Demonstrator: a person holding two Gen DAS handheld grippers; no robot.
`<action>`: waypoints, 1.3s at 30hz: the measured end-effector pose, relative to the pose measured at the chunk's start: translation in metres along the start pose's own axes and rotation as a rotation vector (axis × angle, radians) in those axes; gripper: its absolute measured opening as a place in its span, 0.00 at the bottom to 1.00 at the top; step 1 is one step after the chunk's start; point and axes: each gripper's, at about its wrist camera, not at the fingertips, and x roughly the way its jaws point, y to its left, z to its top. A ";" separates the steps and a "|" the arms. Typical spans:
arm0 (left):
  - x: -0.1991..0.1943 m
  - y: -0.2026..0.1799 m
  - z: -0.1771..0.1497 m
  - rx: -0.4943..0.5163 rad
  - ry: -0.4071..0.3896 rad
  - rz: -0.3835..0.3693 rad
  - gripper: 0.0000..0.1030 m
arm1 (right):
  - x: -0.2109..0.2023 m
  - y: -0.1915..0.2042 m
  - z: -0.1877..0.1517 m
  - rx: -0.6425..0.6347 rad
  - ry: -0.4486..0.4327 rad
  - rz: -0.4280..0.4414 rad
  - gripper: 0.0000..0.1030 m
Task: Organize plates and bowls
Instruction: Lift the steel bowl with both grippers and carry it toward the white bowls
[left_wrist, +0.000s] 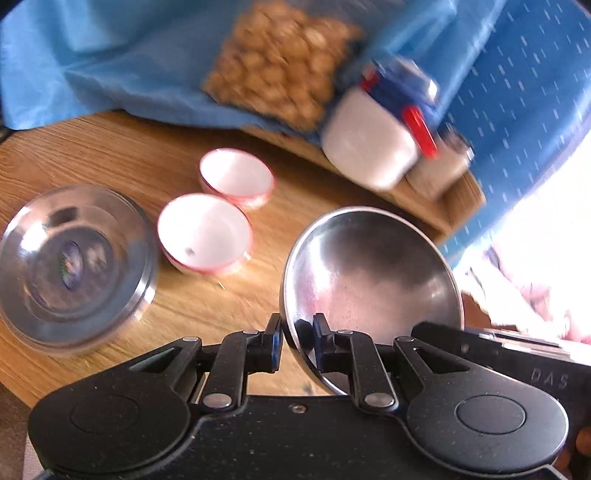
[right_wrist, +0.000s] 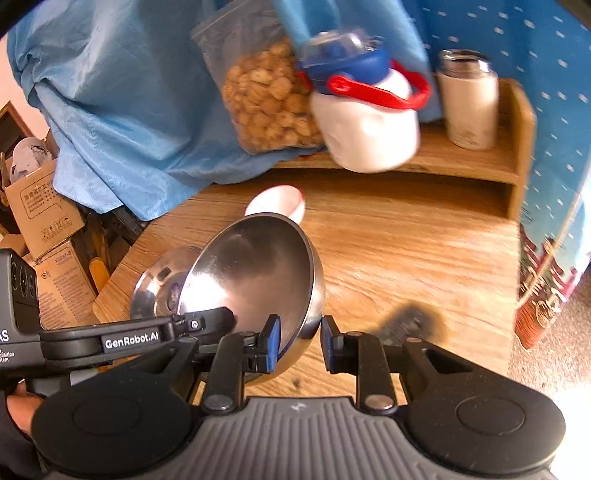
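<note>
A steel bowl is tilted on edge above the wooden table. My left gripper is shut on its rim. The same bowl shows in the right wrist view, where my right gripper has its jaws around the opposite rim with a small gap on the right side. A steel plate lies flat at the left; it also shows behind the bowl in the right wrist view. Two white bowls with pink rims sit side by side mid-table.
A low wooden shelf at the back holds a white bottle with a blue lid and red strap, a steel-topped white jar and a bag of snacks. Blue cloth hangs behind. Cardboard boxes stand left of the table.
</note>
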 end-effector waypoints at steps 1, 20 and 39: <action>0.001 -0.003 -0.003 0.014 0.014 -0.004 0.18 | -0.002 -0.004 -0.003 0.009 0.002 0.001 0.25; 0.023 -0.008 -0.033 0.046 0.139 0.042 0.17 | 0.016 -0.026 -0.045 0.046 0.132 0.007 0.25; 0.040 -0.006 -0.034 0.057 0.160 0.083 0.19 | 0.029 -0.029 -0.046 0.042 0.172 0.011 0.26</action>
